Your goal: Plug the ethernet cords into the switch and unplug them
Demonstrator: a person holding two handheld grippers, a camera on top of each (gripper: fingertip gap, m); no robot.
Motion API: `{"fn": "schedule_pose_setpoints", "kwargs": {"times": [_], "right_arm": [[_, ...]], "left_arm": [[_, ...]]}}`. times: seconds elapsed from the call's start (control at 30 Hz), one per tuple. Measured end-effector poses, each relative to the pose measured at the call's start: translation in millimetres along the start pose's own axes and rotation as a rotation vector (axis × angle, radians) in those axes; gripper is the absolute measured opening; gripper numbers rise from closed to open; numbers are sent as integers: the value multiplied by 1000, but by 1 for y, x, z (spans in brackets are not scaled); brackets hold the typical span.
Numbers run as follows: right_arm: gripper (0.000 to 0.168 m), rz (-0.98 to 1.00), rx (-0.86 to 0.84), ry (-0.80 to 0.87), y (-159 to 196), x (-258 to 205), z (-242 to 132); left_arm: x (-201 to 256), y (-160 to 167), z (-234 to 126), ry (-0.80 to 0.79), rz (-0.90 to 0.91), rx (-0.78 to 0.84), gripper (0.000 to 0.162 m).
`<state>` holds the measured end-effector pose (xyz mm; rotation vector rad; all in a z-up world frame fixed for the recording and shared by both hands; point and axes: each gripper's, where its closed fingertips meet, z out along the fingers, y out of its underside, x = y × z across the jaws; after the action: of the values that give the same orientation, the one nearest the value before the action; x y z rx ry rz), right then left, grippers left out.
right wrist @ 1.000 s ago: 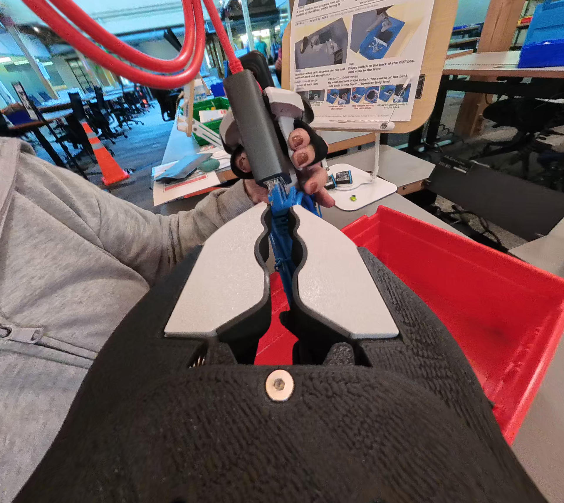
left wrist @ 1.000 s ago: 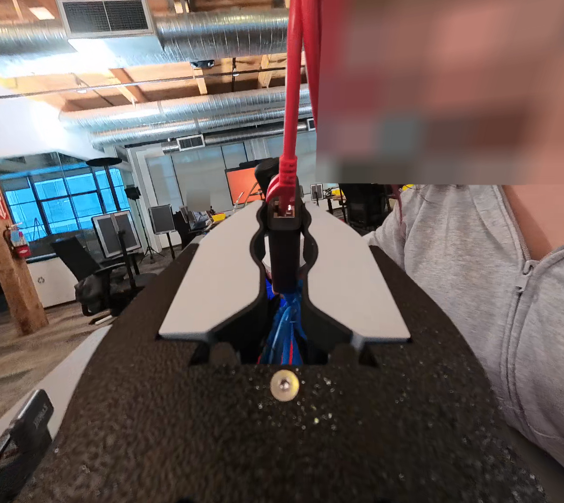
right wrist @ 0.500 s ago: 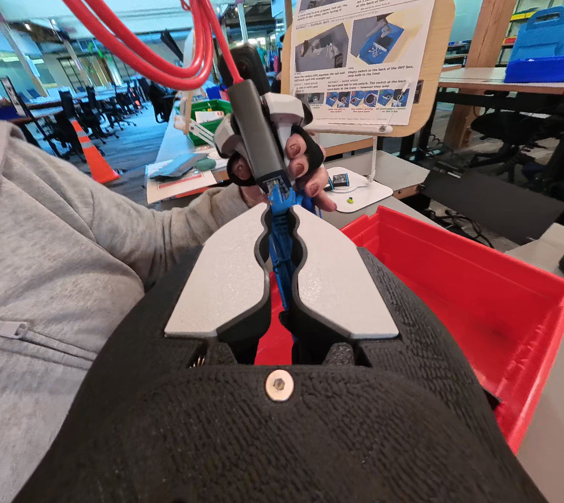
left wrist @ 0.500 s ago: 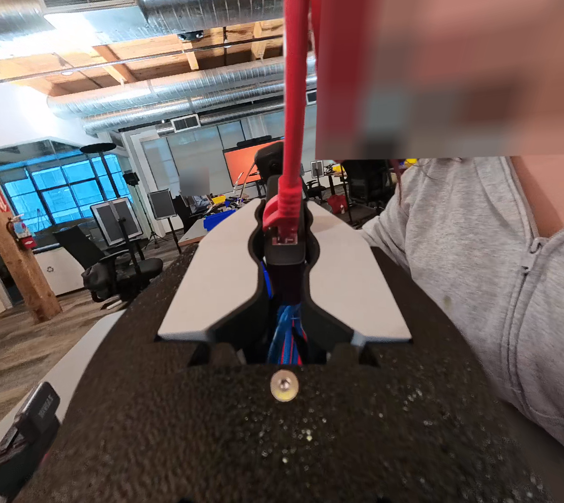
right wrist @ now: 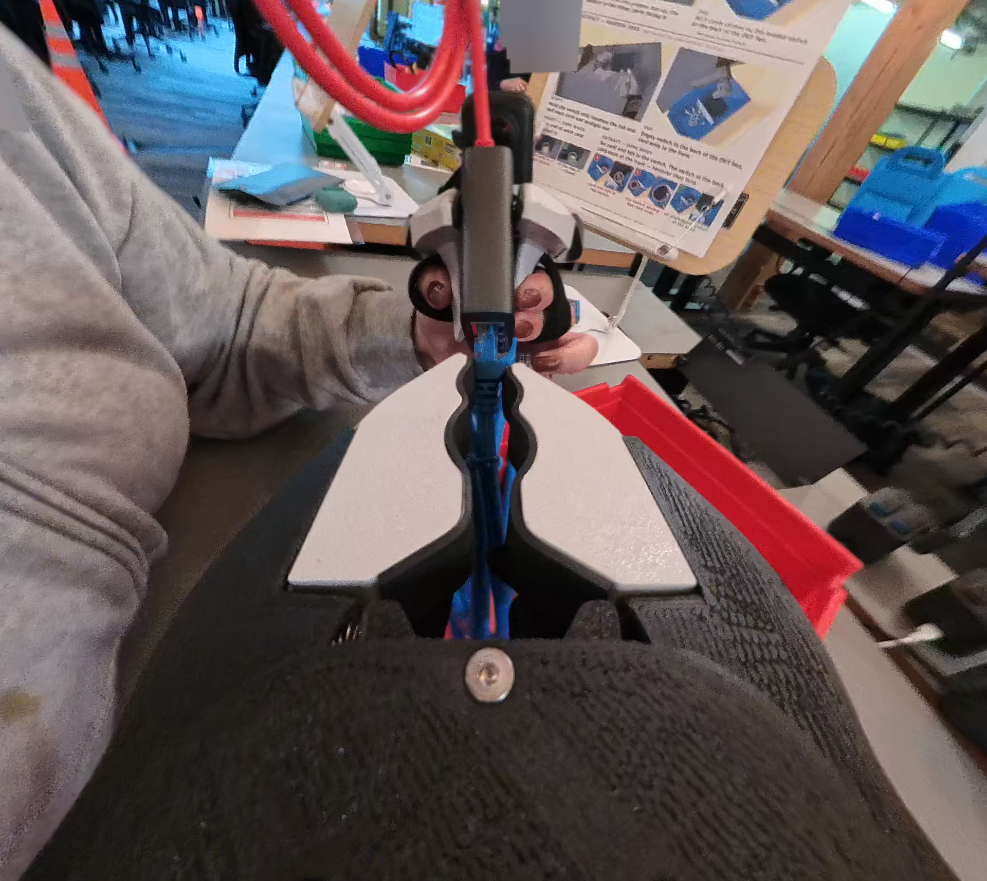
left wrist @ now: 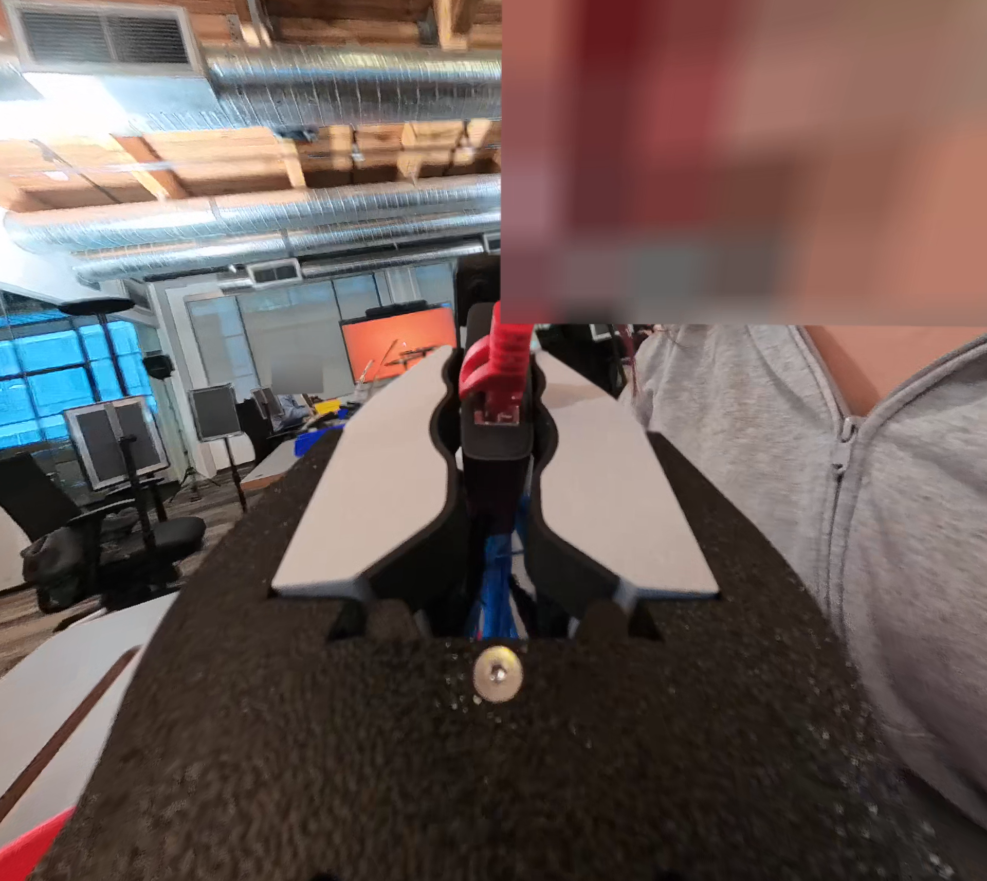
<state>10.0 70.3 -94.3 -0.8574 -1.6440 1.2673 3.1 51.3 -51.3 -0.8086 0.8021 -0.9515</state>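
My left gripper point(left wrist: 494, 358) is shut on a dark grey box point(left wrist: 496, 438) and holds it upright in the air. A red cable plug point(left wrist: 499, 374) sits in the box's upper port. My right gripper point(right wrist: 487, 369) is shut on a blue cable point(right wrist: 485, 433). The blue plug point(right wrist: 488, 342) sits in the mouth of the lower port of the box point(right wrist: 486, 235). The left gripper point(right wrist: 488, 214) also shows there, with a hand around it. The red cable point(right wrist: 342, 54) loops overhead. I cannot tell how deep the blue plug sits.
A red bin point(right wrist: 721, 476) stands on the grey table to the right, below my right gripper. An instruction board point(right wrist: 683, 80) stands behind it on a white stand. A person in a grey hoodie point(left wrist: 801, 508) is close by. Papers and a green tray point(right wrist: 368, 144) lie farther back. About 5 cm separates my left fingertips from my right.
The grey box has swung from tilted to straight in line with my right gripper. The blue plug has stayed at its lower port. Both grippers have stayed shut.
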Motion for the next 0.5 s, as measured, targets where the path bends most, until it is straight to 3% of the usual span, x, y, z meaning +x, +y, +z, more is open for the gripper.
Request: {"fn": "schedule_pose_setpoints", "kwargs": {"times": [0.07,0.3,0.43,0.5], "right_arm": [[7,-68,-2,-9,-2,-3,-2],[9,83,94,41,-5,8,-2],[35,82,137,113,-10,23,-13],[38,71,93,89,-9,22,-14]], "left_arm": [[2,-2,1,26,-33,39,21],[-13,-4,-4,-54,-81,123,21],[-15,5,6,-91,-33,13,21],[-12,7,10,-84,-8,-30,21]]}}
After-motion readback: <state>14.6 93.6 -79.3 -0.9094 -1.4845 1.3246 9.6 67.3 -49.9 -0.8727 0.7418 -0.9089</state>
